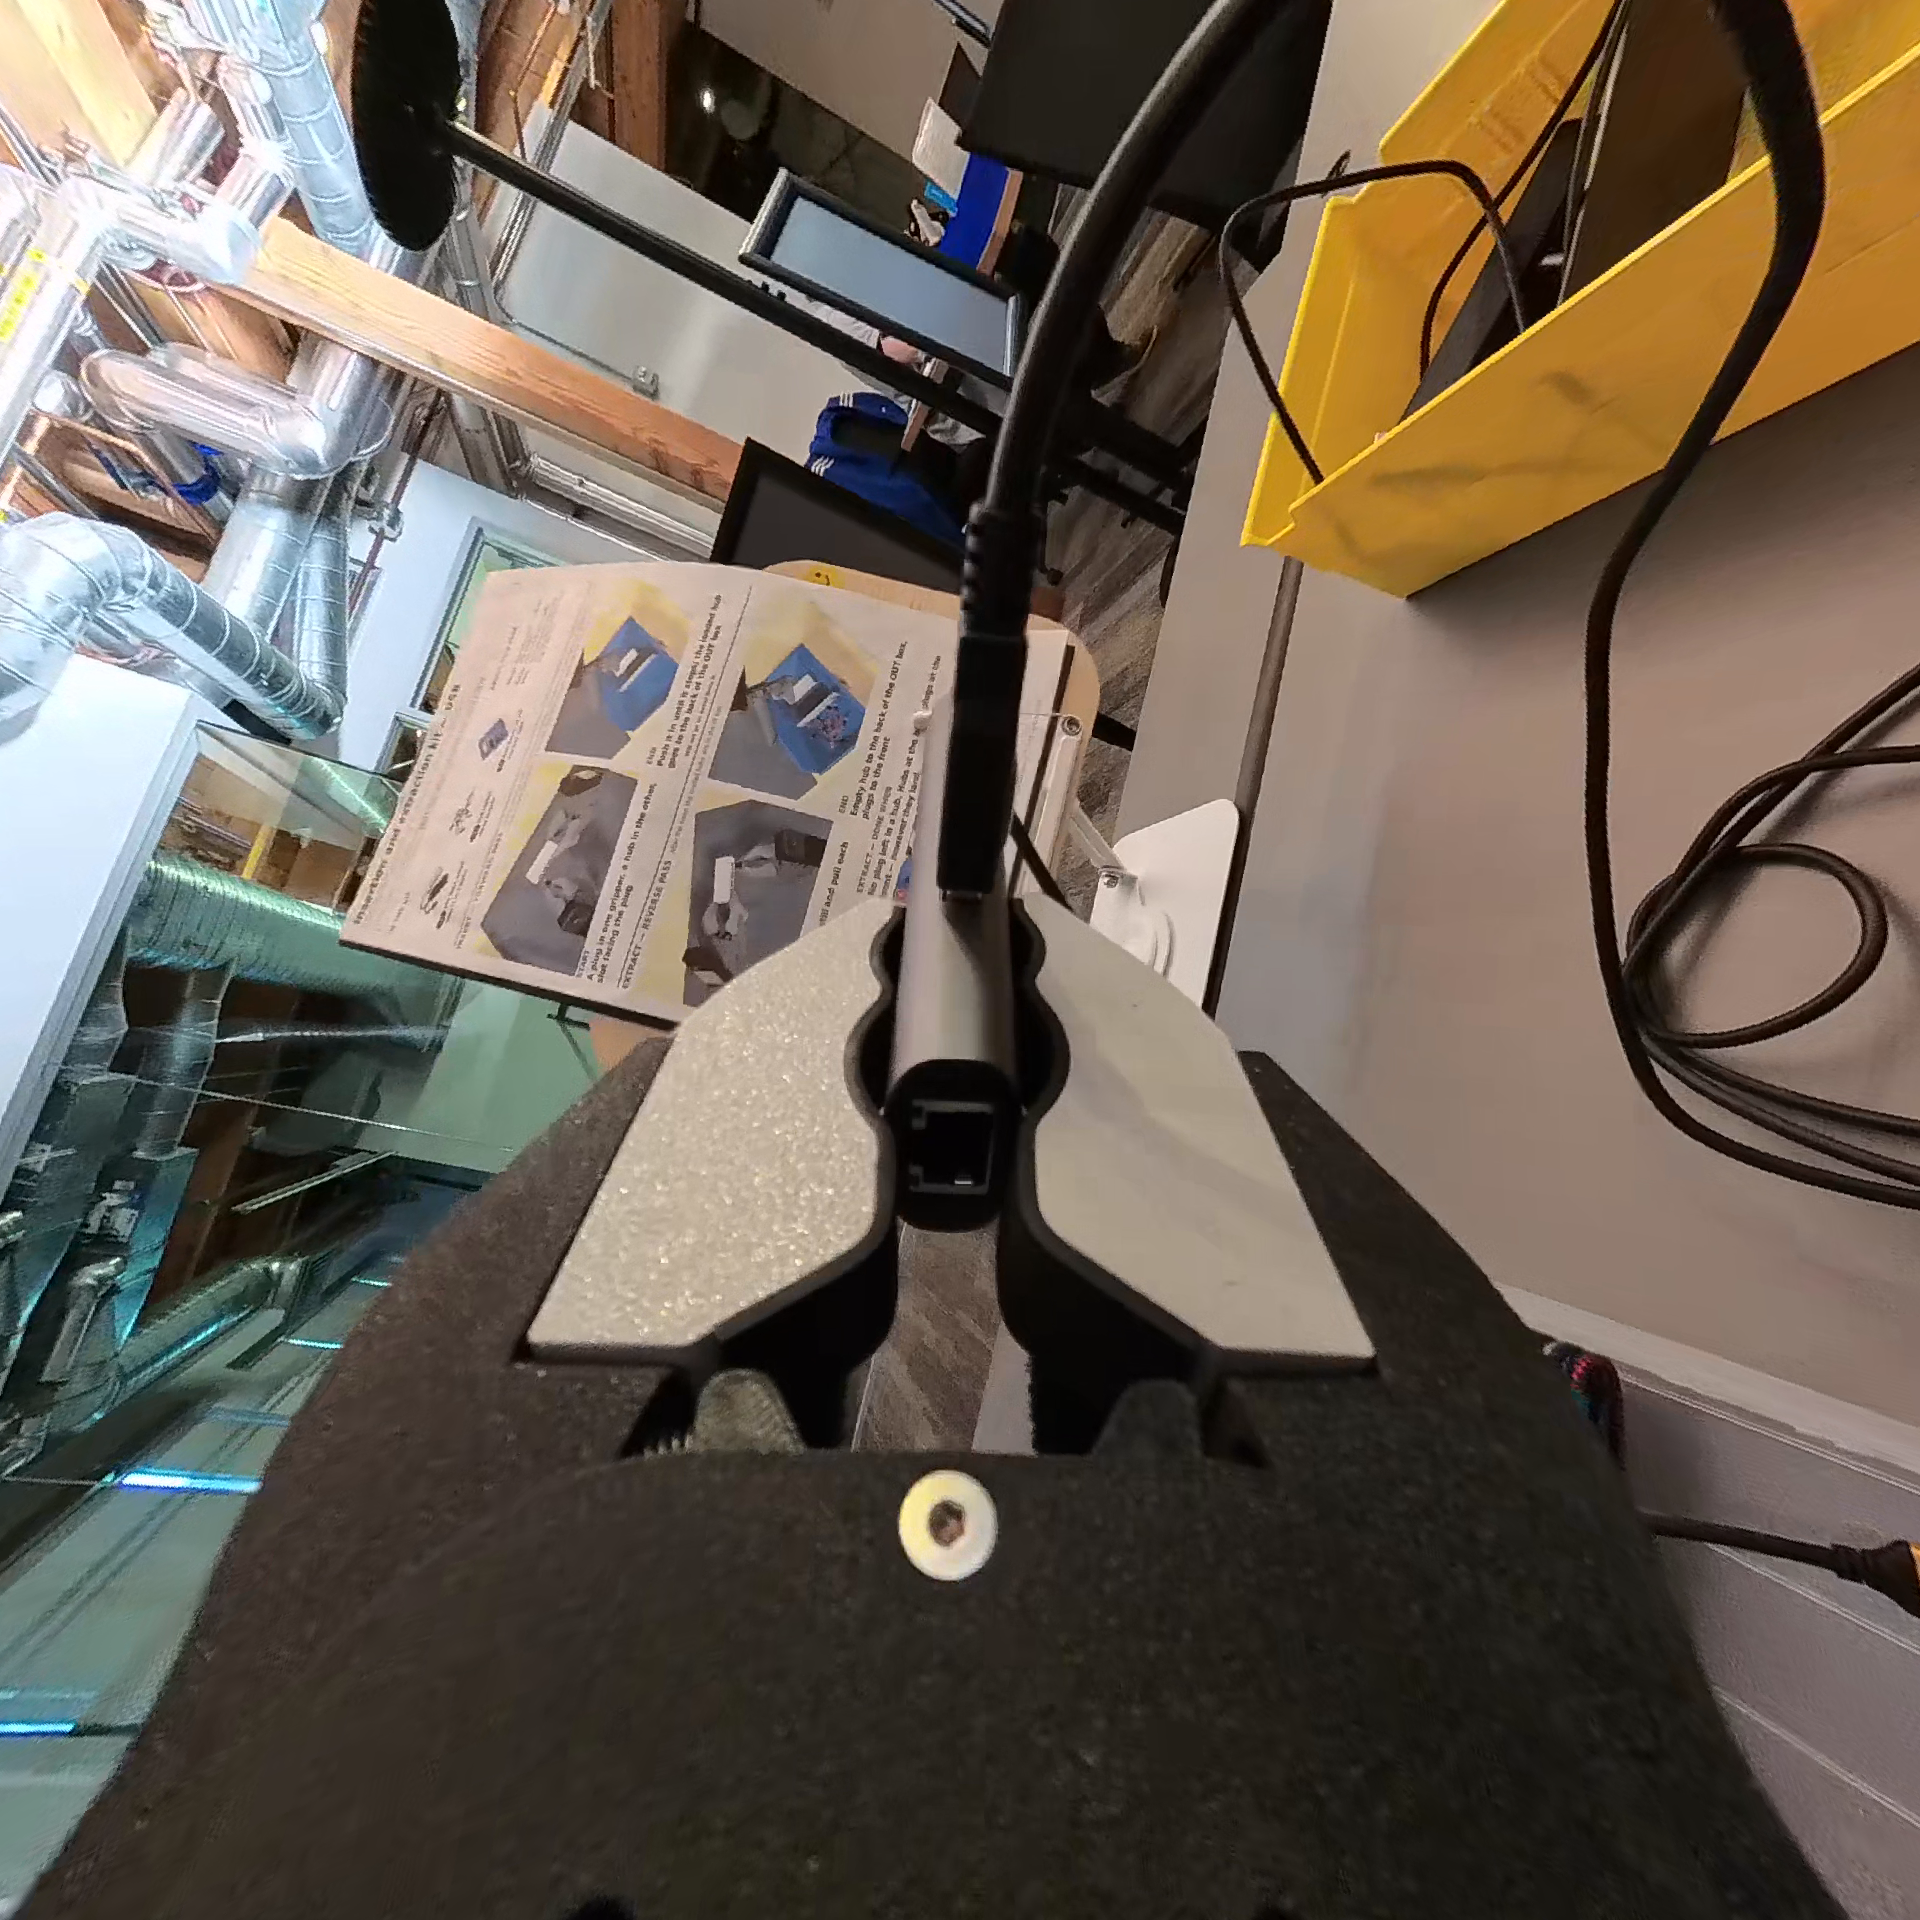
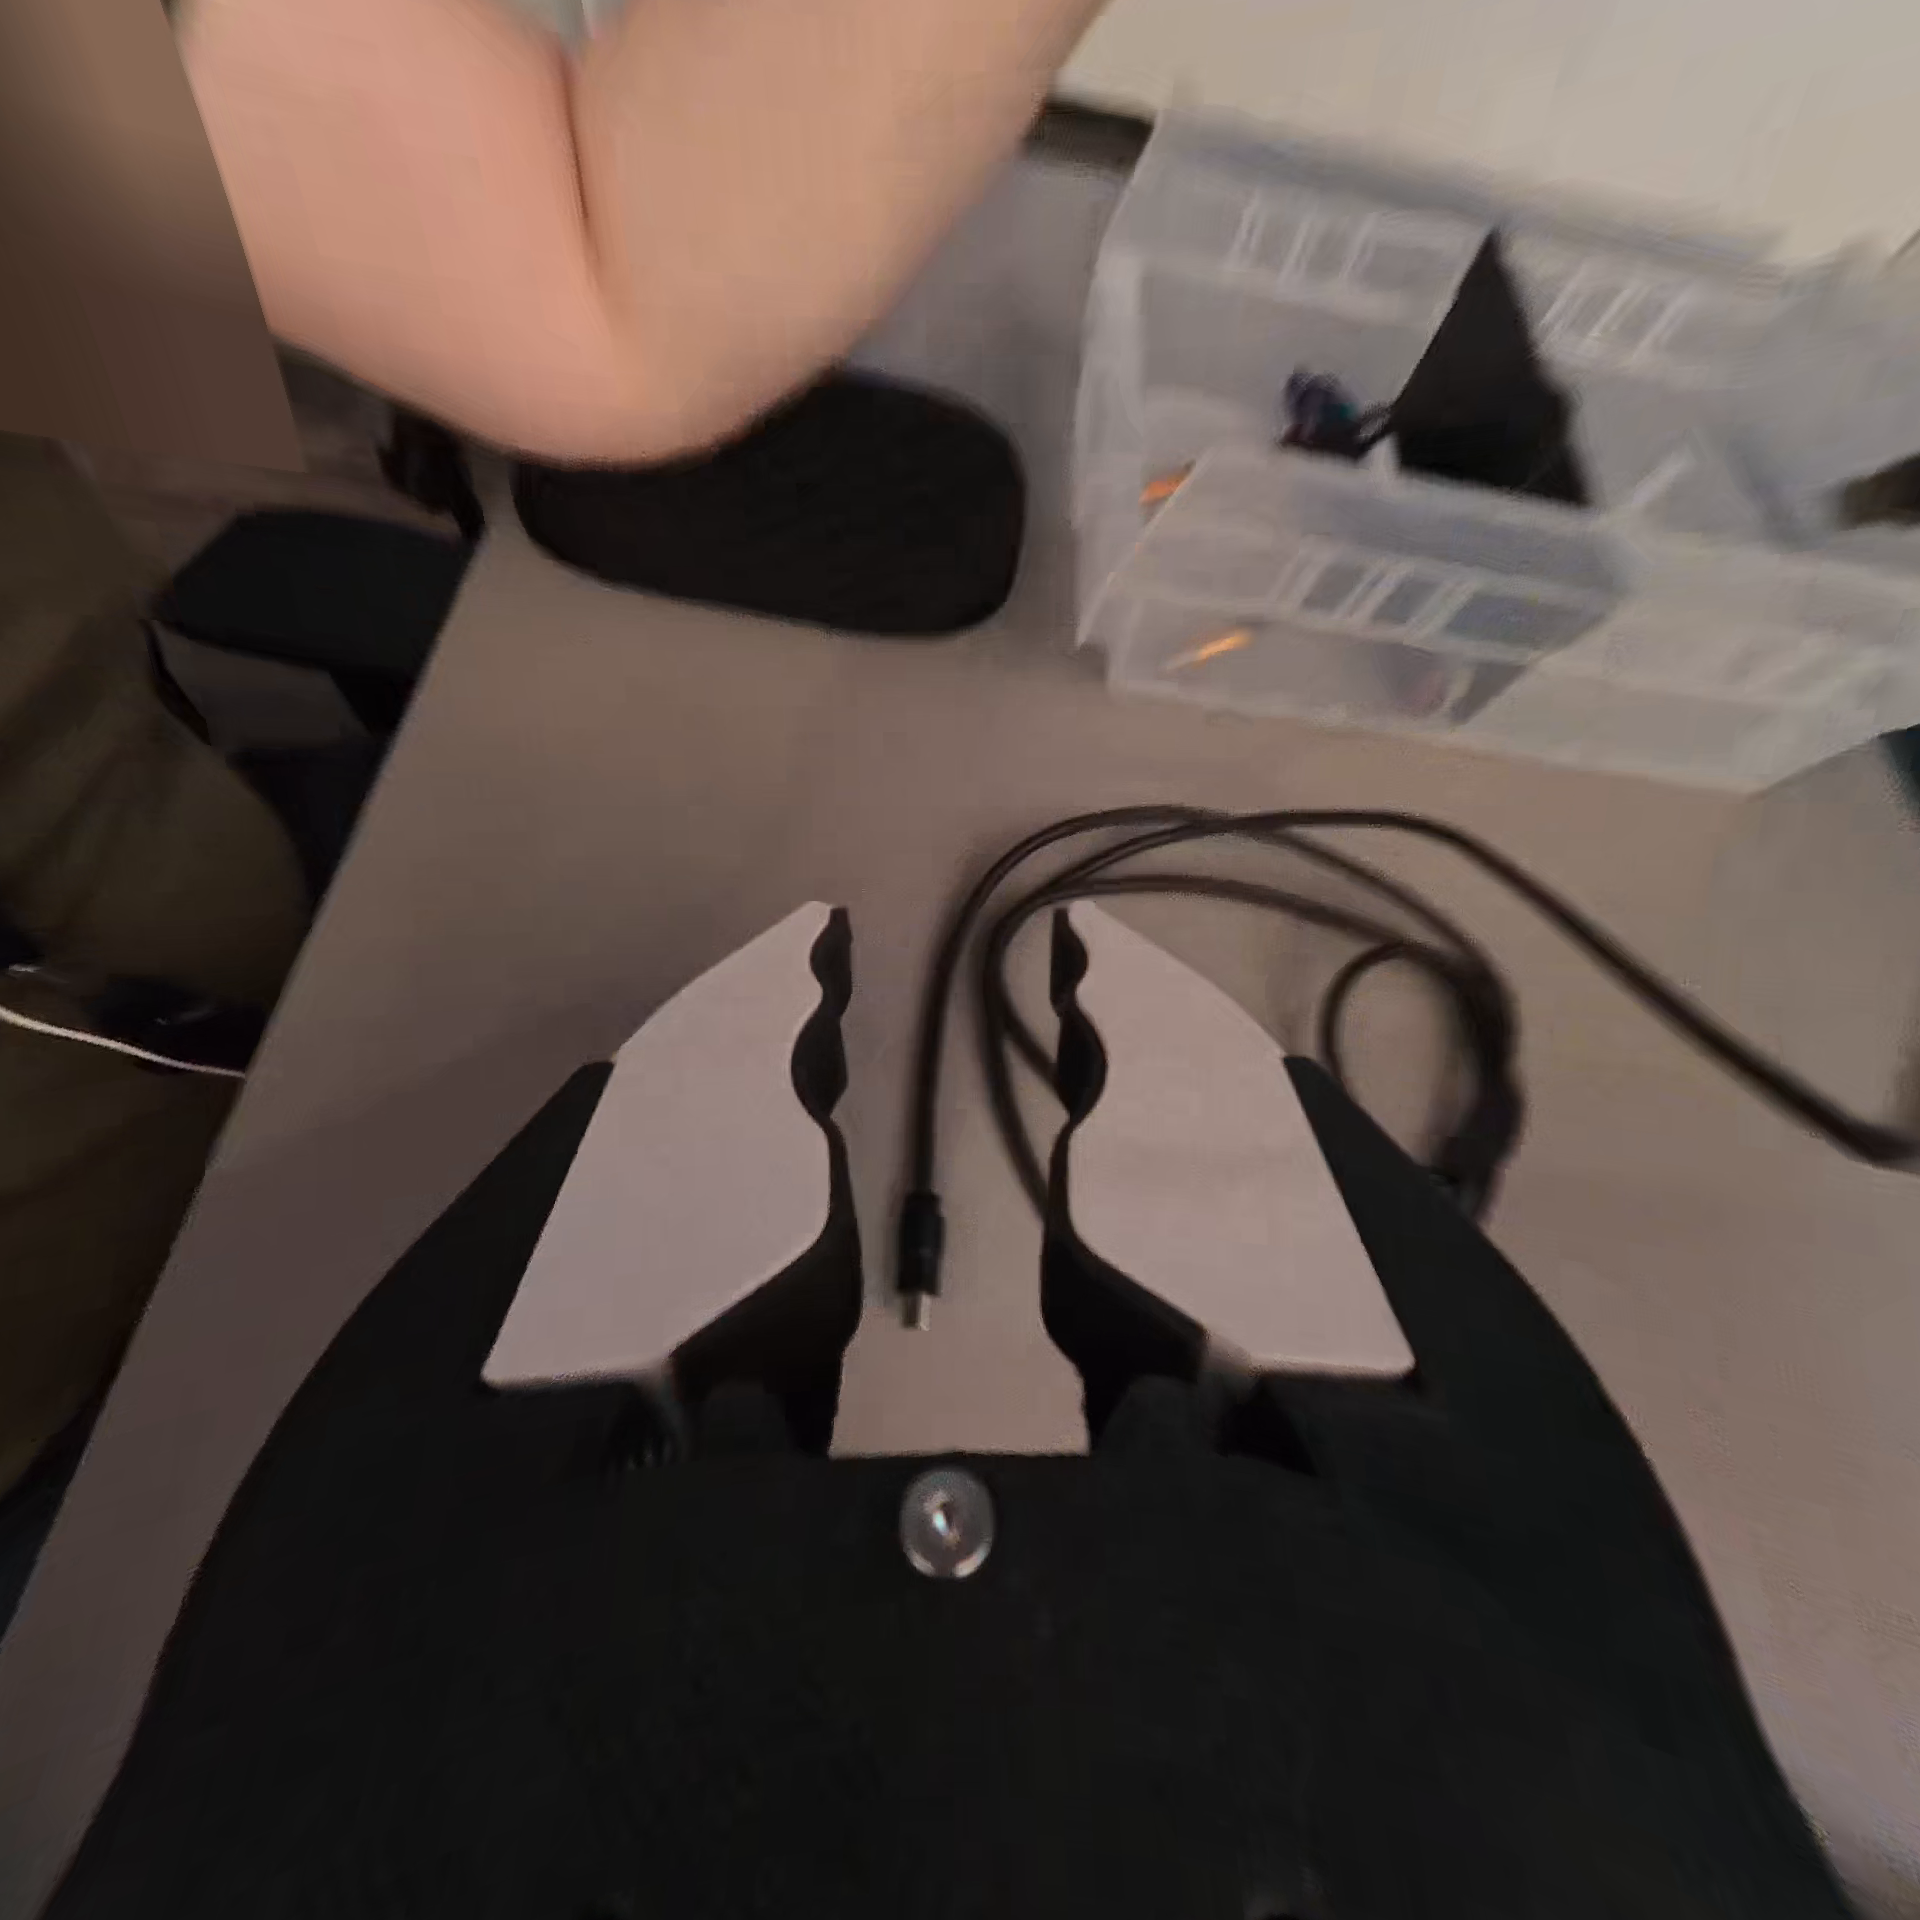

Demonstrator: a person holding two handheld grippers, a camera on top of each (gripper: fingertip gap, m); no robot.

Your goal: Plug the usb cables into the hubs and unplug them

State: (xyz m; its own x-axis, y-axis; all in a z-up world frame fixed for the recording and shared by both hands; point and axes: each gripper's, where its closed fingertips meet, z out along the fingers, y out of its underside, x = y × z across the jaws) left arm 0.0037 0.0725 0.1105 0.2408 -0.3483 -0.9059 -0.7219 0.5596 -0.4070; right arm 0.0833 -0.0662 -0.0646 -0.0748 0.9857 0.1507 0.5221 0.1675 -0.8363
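Left wrist view: left gripper [image 1: 951, 966] fingers clamp the hub [image 1: 948, 1049].

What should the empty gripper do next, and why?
Probably lower the open right gripper and close on the black plug lying on the grey table between its fingers. The left gripper already clamps the hub, which has one cable plugged in, so another plug seems needed.
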